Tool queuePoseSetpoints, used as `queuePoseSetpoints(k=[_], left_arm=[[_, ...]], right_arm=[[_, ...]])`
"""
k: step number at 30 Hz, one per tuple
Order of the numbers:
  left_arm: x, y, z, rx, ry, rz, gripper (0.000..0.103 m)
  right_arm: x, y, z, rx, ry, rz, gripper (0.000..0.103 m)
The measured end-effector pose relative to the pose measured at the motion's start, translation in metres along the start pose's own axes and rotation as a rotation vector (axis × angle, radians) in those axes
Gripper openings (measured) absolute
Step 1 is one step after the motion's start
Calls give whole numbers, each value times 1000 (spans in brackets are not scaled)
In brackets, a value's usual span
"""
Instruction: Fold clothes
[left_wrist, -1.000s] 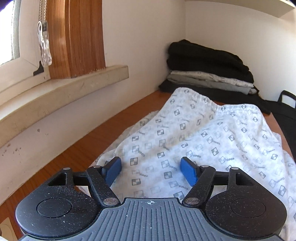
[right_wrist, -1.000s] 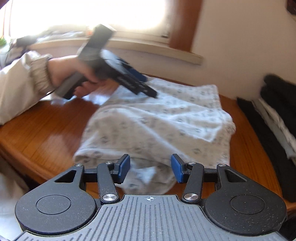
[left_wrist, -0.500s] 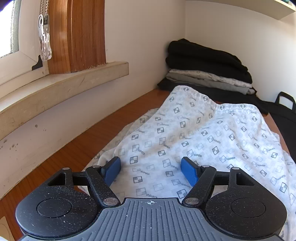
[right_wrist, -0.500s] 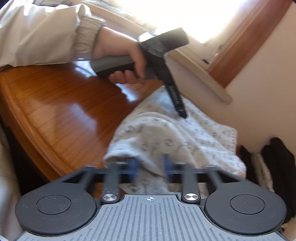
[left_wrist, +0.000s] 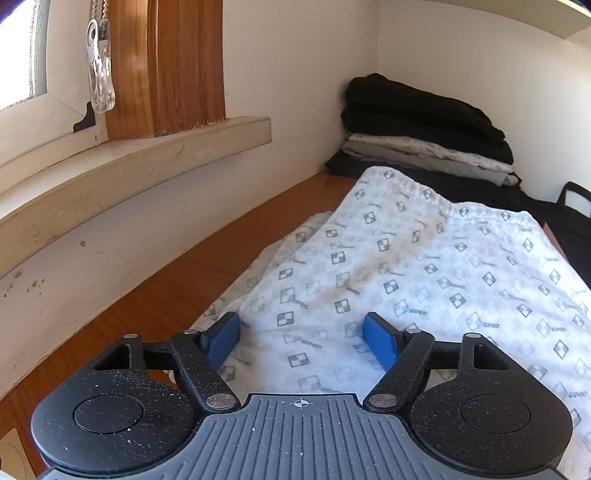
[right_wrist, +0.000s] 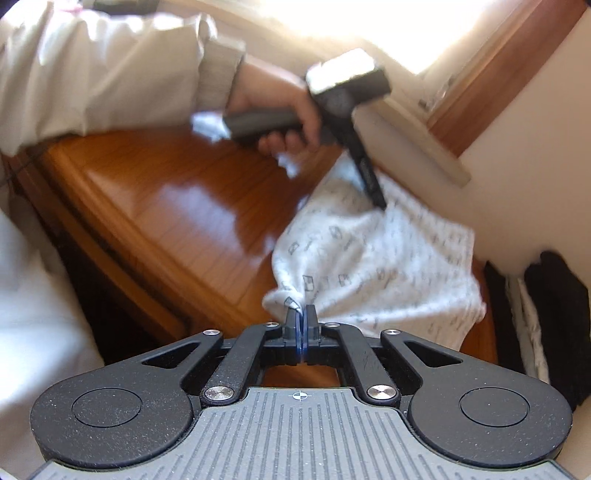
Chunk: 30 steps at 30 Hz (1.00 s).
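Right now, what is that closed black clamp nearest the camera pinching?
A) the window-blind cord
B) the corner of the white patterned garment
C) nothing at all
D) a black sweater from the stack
B: the right gripper is shut on a corner of the white patterned garment, pulling the cloth taut.

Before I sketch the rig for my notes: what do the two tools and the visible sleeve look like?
Both the left tool and the right tool are speckled matte black, with blue pads, silver pivot screws, round side discs and a ribbed grey base marked with a crosshair. The sleeve is cream with a ribbed cuff.
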<state>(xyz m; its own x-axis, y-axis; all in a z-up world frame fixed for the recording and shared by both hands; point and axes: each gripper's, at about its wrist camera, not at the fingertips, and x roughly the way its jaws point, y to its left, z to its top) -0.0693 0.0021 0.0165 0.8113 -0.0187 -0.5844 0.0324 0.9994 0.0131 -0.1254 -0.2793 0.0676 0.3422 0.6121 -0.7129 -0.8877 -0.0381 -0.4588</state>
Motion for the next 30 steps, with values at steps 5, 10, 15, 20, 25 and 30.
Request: queuePoseSetpoints(k=[5, 10, 15, 20, 25, 30], left_arm=[[-18, -3, 8, -17, -41, -46, 78], [-34, -29, 14, 30, -66, -141, 75], [-32, -58, 8, 97, -9, -213, 64], [-23, -66, -4, 136, 32, -197, 64], [-18, -68, -9, 146, 41, -179, 65], [-28, -76, -5, 155, 32, -194, 68]], right_arm=[[-2, -26, -10, 116, -20, -59, 6], [7, -79, -13, 336, -144, -139, 29], [52, -131, -20, 542, -242, -198, 29], [92, -167, -46, 672, -219, -181, 25], [96, -163, -50, 623, -229, -200, 25], [82, -159, -44, 651, -282, -247, 25]])
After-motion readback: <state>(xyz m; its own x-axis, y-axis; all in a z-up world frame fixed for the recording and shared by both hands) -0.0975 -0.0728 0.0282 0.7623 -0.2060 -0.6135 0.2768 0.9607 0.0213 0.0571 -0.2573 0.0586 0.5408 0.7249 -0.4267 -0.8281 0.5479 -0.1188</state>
